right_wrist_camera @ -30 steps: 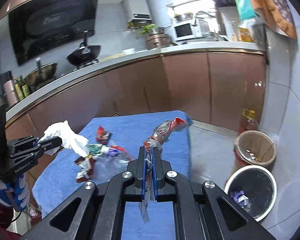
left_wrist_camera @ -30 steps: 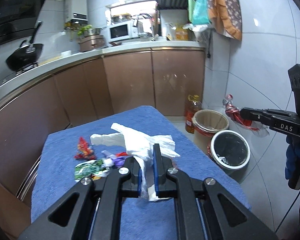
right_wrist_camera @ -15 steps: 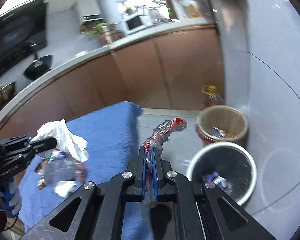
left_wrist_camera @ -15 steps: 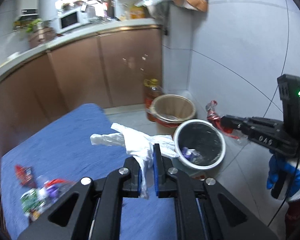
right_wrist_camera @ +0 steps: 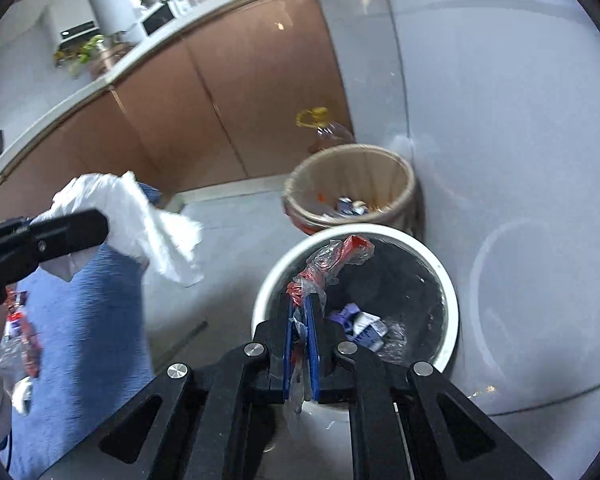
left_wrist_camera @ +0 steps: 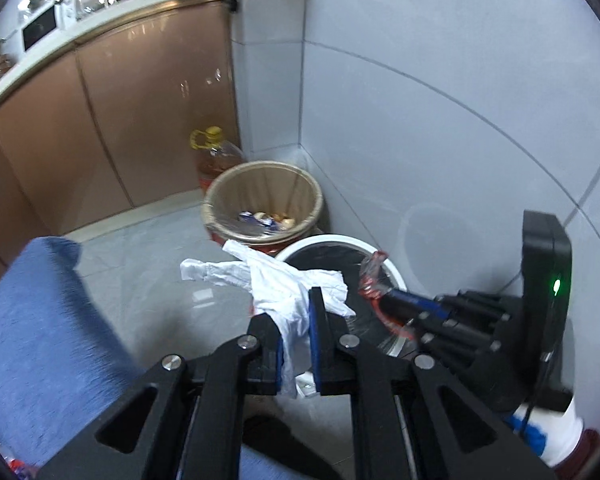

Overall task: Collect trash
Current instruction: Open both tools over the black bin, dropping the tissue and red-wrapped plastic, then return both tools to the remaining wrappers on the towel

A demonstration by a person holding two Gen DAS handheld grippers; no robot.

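Two bits of trash are pinched in my jaws, white tissue (left_wrist_camera: 276, 284) left and red wrapper (right_wrist_camera: 332, 256) right, over the white bin (right_wrist_camera: 448, 280) at lower middle; more waits on the blue bench (right_wrist_camera: 80, 320).

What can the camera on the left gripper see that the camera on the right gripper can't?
Only the left wrist view shows the right gripper's black body with a green light.

Only the right wrist view shows the leftover wrappers on the blue cloth and the purple and white trash inside the white bin.

Both show the white tissue pinched in the left gripper, the red and clear wrapper in the right gripper, the white bin, the tan bin, the oil bottle and the blue cloth.
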